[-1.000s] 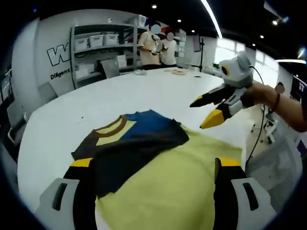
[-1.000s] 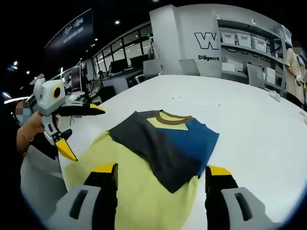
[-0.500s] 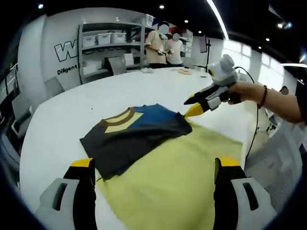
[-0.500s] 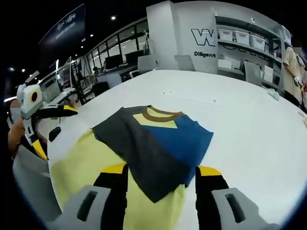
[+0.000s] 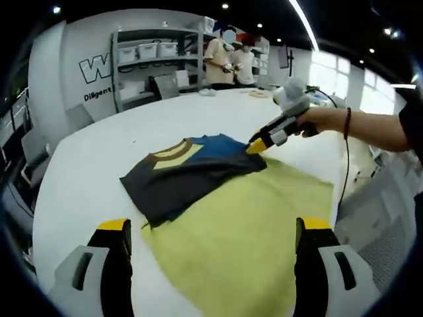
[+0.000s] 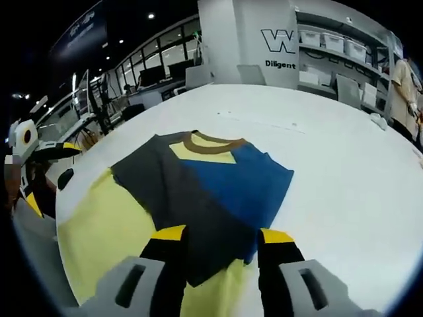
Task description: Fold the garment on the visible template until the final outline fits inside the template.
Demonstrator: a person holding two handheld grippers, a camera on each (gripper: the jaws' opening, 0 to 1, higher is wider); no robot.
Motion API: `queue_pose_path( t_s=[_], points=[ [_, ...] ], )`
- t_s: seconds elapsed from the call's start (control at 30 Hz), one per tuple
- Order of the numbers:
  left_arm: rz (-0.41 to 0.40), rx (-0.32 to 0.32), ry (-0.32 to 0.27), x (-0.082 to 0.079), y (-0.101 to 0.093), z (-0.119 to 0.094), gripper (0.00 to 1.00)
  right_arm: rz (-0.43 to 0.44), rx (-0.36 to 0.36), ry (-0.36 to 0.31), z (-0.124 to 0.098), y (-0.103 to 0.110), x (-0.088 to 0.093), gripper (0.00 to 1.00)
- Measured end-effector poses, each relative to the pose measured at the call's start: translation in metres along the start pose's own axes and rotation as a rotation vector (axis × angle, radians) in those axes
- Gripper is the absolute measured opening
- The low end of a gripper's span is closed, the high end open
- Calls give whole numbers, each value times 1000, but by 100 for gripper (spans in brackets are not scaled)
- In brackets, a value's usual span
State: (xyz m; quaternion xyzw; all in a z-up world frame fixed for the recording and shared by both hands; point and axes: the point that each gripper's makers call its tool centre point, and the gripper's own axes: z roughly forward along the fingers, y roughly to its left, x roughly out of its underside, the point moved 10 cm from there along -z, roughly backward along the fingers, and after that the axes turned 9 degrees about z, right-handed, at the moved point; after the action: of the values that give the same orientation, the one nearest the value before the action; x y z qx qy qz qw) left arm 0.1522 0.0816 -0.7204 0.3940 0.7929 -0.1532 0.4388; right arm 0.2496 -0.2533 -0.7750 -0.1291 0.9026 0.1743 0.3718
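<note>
A wide white table point(image 5: 79, 172) runs across a bright workroom, with storage shelves point(image 5: 142, 63) against the far wall and two people point(image 5: 231, 56) standing beyond its far edge. The garment point(image 6: 205, 191), a T-shirt in dark grey and blue with a yellow panel under a brown collar, lies on the table partly over a pale yellow template point(image 5: 244, 231), which spreads toward the near table edge.

The shirt looks already folded in: no sleeves stick out, and it reads as a compact, roughly four-sided shape with the collar on its far side from the grippers. Still, the collar end and one side of it hang past the template's far edge onto bare white table, so the outline does not yet fit inside. I would judge the job well along but unfinished; what seems left is another fold, or drawing the shirt back over the yellow sheet.

The right gripper point(image 6: 215, 234) is down at the near hem of the garment, its yellow-tipped jaws standing a little apart with the dark cloth's edge between them; whether they are actually pinching it I cannot tell. In the left gripper view its tips sit at the shirt's blue corner. The left gripper point(image 5: 211, 228) is held back over the template, well short of the garment, its jaws spread wide and holding nothing.
</note>
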Motion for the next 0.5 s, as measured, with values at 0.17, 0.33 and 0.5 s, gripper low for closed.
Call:
queue_pose_path(
  t_s=[0.17, 0.33, 0.5],
  points=[
    [7, -15, 16, 4, 2, -6, 99, 5, 20, 5, 4, -3, 0, 23],
    [-9, -26, 19, 9, 6, -11, 99, 13, 47, 24, 4, -5, 1, 17],
    [-29, -29, 30, 15, 6, -12, 99, -20, 72, 38, 3, -5, 2, 0]
  ],
)
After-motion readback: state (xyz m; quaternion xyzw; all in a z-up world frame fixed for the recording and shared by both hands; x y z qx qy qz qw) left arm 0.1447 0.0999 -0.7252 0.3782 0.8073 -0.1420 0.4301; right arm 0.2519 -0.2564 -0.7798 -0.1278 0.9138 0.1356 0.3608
